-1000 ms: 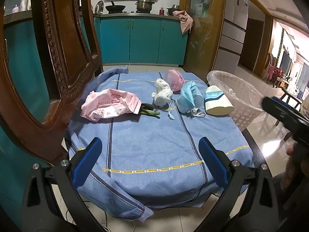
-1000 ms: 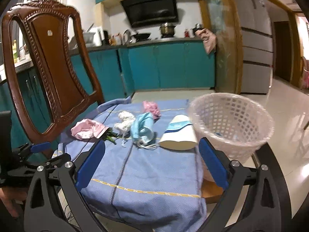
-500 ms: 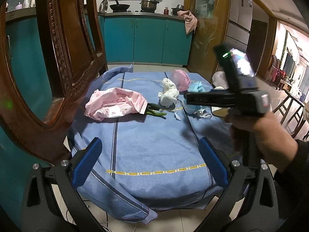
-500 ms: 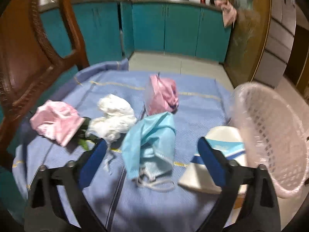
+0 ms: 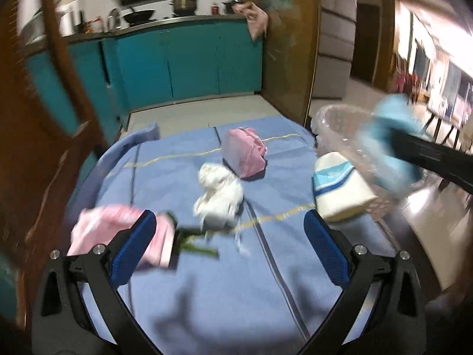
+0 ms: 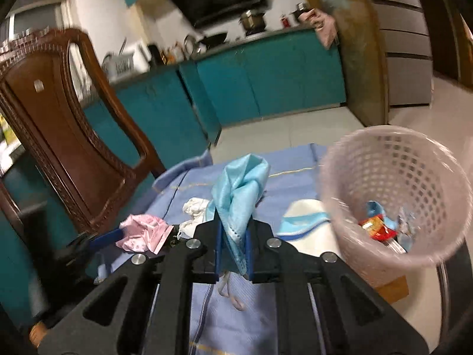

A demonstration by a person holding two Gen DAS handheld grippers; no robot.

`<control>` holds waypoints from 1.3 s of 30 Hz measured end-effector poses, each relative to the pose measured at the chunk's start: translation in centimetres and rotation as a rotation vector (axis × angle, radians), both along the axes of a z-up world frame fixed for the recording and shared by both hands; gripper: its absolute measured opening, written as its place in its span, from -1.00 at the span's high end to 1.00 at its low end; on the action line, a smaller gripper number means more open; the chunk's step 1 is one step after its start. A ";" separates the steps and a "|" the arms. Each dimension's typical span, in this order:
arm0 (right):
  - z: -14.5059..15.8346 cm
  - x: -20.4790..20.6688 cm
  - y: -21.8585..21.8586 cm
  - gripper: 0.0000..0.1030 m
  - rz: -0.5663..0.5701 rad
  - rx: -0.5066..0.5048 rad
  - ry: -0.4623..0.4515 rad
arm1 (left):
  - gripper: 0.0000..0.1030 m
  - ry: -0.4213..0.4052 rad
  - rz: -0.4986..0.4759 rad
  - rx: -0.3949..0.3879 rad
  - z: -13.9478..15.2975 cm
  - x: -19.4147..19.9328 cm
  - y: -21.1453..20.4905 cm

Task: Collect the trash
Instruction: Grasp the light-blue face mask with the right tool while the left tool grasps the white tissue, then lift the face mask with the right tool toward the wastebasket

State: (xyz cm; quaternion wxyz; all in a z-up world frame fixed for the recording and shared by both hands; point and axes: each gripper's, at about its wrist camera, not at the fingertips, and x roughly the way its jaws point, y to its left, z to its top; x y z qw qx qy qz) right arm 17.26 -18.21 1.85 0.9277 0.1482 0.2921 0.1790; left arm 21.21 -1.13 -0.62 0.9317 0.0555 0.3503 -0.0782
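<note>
My right gripper [image 6: 233, 236] is shut on a light blue face mask [image 6: 241, 189] and holds it in the air left of the white mesh basket [image 6: 393, 195]; it also shows in the left wrist view [image 5: 387, 151] by the basket [image 5: 340, 121]. My left gripper [image 5: 230, 248] is open and empty above the blue tablecloth [image 5: 236, 295]. On the cloth lie a pink wrapper [image 5: 118, 233], a green stalk [image 5: 192, 242], a white crumpled tissue [image 5: 218, 195], a pink bag [image 5: 244, 153] and a white-and-blue packet [image 5: 340, 189].
A carved wooden chair [image 6: 68, 136] stands at the table's left. The basket holds several bits of rubbish [image 6: 381, 227]. Teal kitchen cabinets [image 5: 189, 62] stand behind. The table's edge lies close below my left gripper.
My right gripper closed on the blue mask, lifted it off the cloth and carried it right toward the basket. My left gripper moved forward over the table.
</note>
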 end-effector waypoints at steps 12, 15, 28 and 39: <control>-0.6 -1.5 -0.4 0.75 0.029 -0.005 0.017 | 0.41 0.244 0.048 -0.026 -4.6 9.1 -0.3; -0.2 -1.7 -0.1 0.75 0.042 -0.023 -0.003 | 0.42 0.141 0.019 -0.074 -1.1 5.5 0.5; -0.7 -7.0 2.2 0.75 0.084 -0.151 -0.065 | 0.37 -0.059 0.145 -0.183 1.8 -12.1 7.0; -1.3 -7.0 3.2 0.75 0.087 -0.186 -0.058 | 0.36 -0.037 0.133 -0.168 1.2 -11.9 6.4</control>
